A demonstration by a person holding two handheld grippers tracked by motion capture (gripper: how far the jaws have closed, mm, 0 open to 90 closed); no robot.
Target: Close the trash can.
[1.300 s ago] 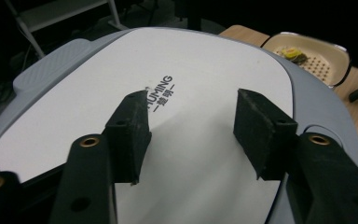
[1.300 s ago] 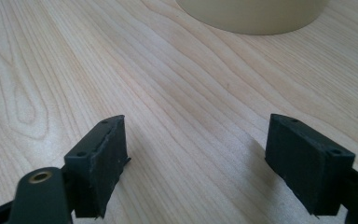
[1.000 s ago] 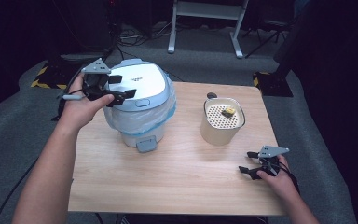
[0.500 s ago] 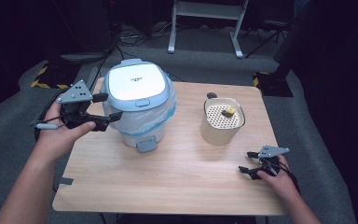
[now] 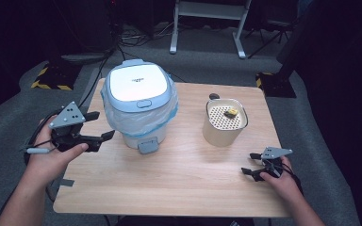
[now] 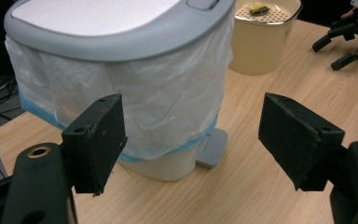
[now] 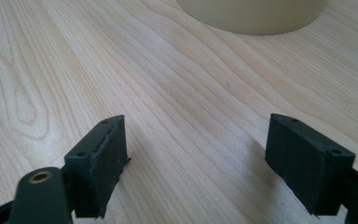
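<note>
A small pedal bin (image 5: 139, 101) with a white lid, a plastic liner and a grey pedal (image 5: 148, 146) stands at the back left of the wooden table (image 5: 179, 188). My left gripper (image 5: 101, 125) is open just left of the bin, level with its side, jaws pointing at it. Its own view has the bin (image 6: 121, 56) close ahead beyond the empty left gripper (image 6: 191, 135). A beige pot (image 5: 224, 125) with a perforated top carries a yellow piece (image 5: 230, 112). My right gripper (image 5: 249, 163) rests open near the front right; the right gripper (image 7: 196, 158) has bare wood between its jaws.
The beige pot (image 7: 251, 14) sits just ahead of the right gripper. In the left gripper view the right gripper (image 6: 349, 42) lies beyond the pot (image 6: 261, 42). Behind the table are a metal stand (image 5: 207, 28), floor cables and hazard tape (image 5: 52, 77).
My left gripper came off the bin's lid, moving left, toward the person and lower, to beside the bin. The right gripper stayed in place.
</note>
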